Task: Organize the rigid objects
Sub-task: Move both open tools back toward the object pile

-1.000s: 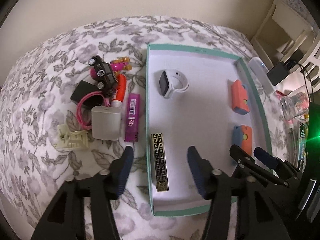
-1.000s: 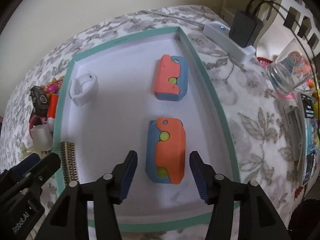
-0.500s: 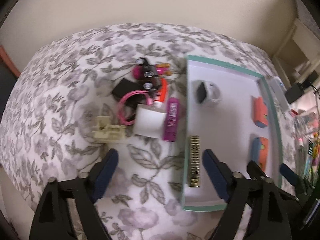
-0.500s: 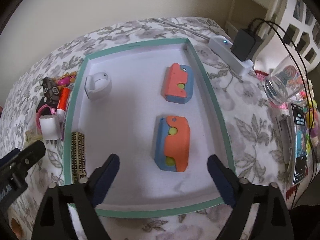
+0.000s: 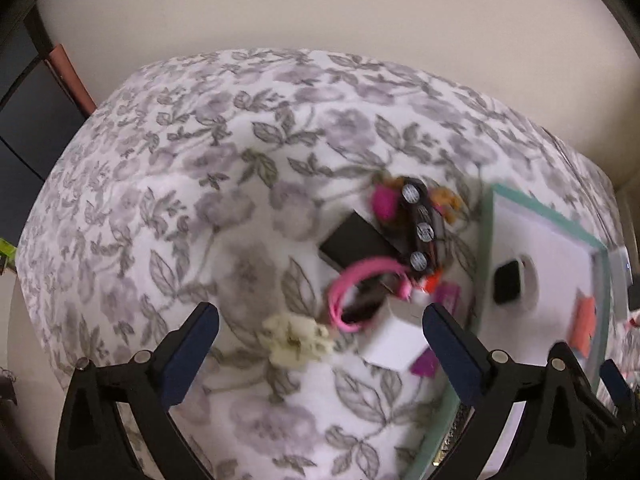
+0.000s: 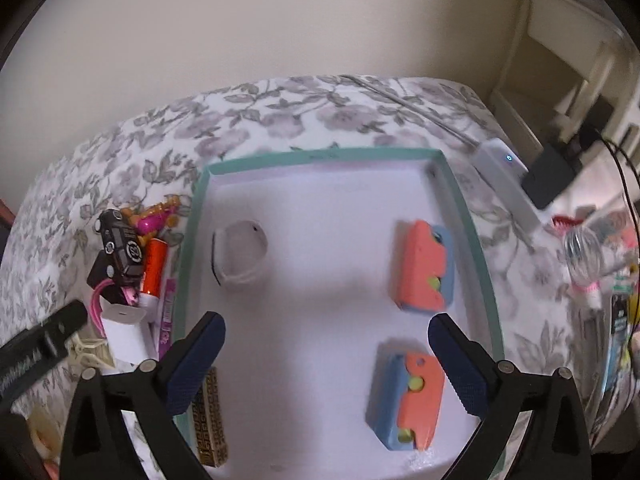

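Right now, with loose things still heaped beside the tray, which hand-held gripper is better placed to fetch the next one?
Left. The left hand-held gripper, jaws opening and empty, hangs over the pile by the cream clip. The right hand-held gripper hangs over the tray.

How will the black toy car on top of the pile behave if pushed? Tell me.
The black toy car looks rigid. Resting tilted on the clutter pile rather than flat, it may slide or topple off. Its wheels suggest it could roll once on the cloth.
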